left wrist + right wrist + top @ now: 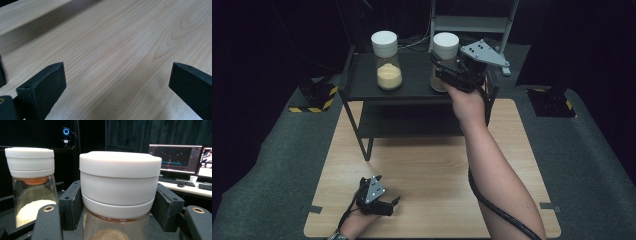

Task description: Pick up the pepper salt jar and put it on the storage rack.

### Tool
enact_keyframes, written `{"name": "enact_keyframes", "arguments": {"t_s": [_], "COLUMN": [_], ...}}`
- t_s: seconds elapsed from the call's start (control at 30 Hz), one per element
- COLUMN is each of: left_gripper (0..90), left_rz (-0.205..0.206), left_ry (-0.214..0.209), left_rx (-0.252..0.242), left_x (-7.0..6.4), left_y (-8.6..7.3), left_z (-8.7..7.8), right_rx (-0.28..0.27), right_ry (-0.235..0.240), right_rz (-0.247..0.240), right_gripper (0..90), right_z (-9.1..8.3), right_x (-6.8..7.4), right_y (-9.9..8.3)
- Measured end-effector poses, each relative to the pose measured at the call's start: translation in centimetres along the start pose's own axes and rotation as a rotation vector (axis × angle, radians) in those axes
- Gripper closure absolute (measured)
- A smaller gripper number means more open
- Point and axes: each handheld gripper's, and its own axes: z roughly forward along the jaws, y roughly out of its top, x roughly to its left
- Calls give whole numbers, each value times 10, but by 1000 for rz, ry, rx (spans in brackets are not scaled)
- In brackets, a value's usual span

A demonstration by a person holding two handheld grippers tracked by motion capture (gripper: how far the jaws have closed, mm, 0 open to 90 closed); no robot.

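While left gripper (pixel 388 203) rests open, right gripper (pixel 443 70) clasps jar (pixel 120 195)

A light wooden table (pixel 422 165) carries a black two-tier metal shelf (pixel 362 80) at its far edge, whose top tier holds two white-capped glass jars (pixel 386 60).
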Motion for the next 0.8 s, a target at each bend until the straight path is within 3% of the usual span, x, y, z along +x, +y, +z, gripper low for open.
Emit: {"name": "enact_keyframes", "arguments": {"t_s": [0.33, 0.7, 0.8], "left_gripper": [13, 13, 13], "left_rz": [-3, -4, -5], "left_ry": [-1, -1, -2], "left_rx": [-3, -3, -3], "left_x": [0, 1, 1], "left_y": [-1, 0, -1], "left_z": [0, 0, 0], "right_rx": [8, 19, 8], "right_ry": [1, 6, 4], "right_rz": [1, 4, -5], "right_gripper": [270, 6, 0], "right_z": [-1, -7, -9], "right_x": [2, 7, 8], "right_y": [0, 6, 5]}}
